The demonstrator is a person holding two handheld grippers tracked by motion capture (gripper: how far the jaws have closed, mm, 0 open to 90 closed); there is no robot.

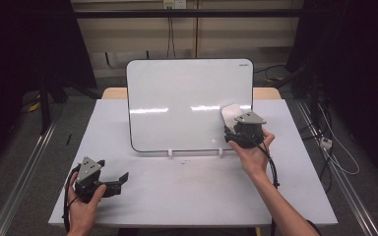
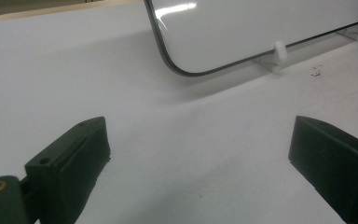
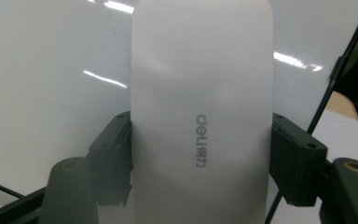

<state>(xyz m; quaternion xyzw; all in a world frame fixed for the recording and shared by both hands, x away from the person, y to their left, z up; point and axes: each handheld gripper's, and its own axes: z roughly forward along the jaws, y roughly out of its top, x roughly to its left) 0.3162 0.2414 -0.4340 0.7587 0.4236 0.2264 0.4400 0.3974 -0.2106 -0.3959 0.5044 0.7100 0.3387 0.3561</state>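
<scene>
A whiteboard (image 1: 187, 103) stands tilted on small white feet at the table's middle. My right gripper (image 1: 236, 124) is shut on a white eraser (image 1: 230, 114) and holds it against the board's lower right part. In the right gripper view the eraser (image 3: 200, 107) sits between both black pads (image 3: 116, 154), its grey lettering facing the camera, with the whiteboard (image 3: 46, 84) behind it. My left gripper (image 1: 120, 181) rests low at the table's front left, open, with nothing between its jaws. In the left gripper view its fingers (image 2: 79, 158) frame bare table below the board's lower corner (image 2: 177, 65).
The white table (image 1: 187, 191) has free room in front of the board. Small dark specks (image 2: 315, 71) lie near one of the board's feet (image 2: 279, 50). Cables run over the floor at the right (image 1: 330, 142). Dark curtains hang at both sides.
</scene>
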